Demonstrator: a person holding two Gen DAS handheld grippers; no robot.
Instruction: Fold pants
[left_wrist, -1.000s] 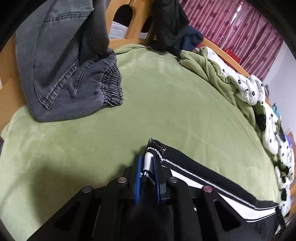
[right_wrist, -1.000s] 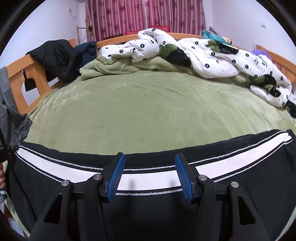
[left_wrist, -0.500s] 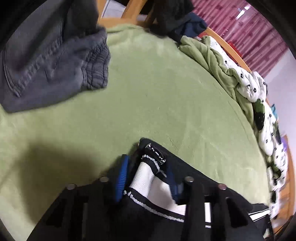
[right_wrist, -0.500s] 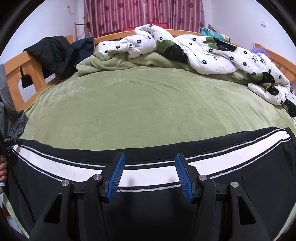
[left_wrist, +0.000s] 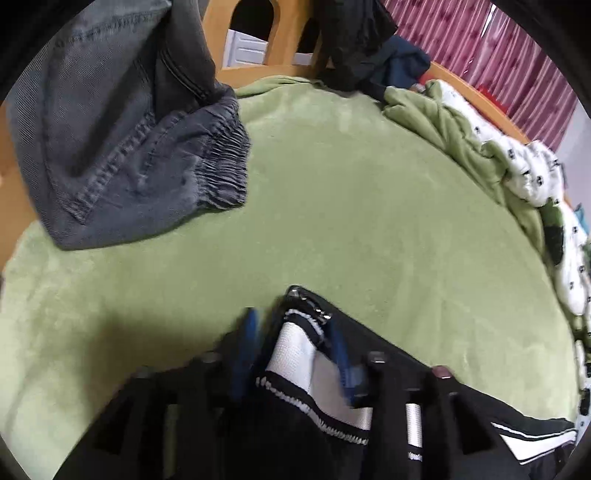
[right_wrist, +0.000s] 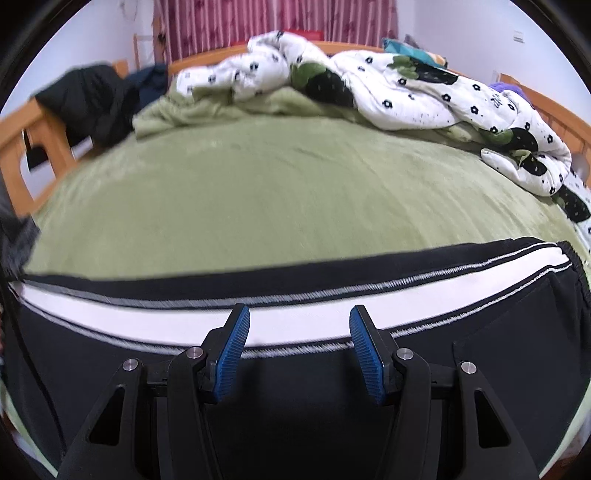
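Black track pants (right_wrist: 295, 391) with a white side stripe lie flat along the near edge of a green bed. My right gripper (right_wrist: 298, 328) is open above the stripe, holding nothing. In the left wrist view my left gripper (left_wrist: 293, 336) has its blue pads apart, and the pants' cuff end (left_wrist: 299, 343) lies loose between them. The view is blurred there.
Grey jeans (left_wrist: 122, 125) hang over the wooden bed frame (left_wrist: 258, 70) at the left and rest on the green blanket (left_wrist: 369, 206). A white flowered duvet (right_wrist: 369, 92) is piled along the far side. Dark clothes (right_wrist: 92, 99) hang on the frame.
My left gripper was shut on the pants' cuff one second ago; its pads have since spread and the cuff lies loose between them. The right gripper stays open over the stripe.
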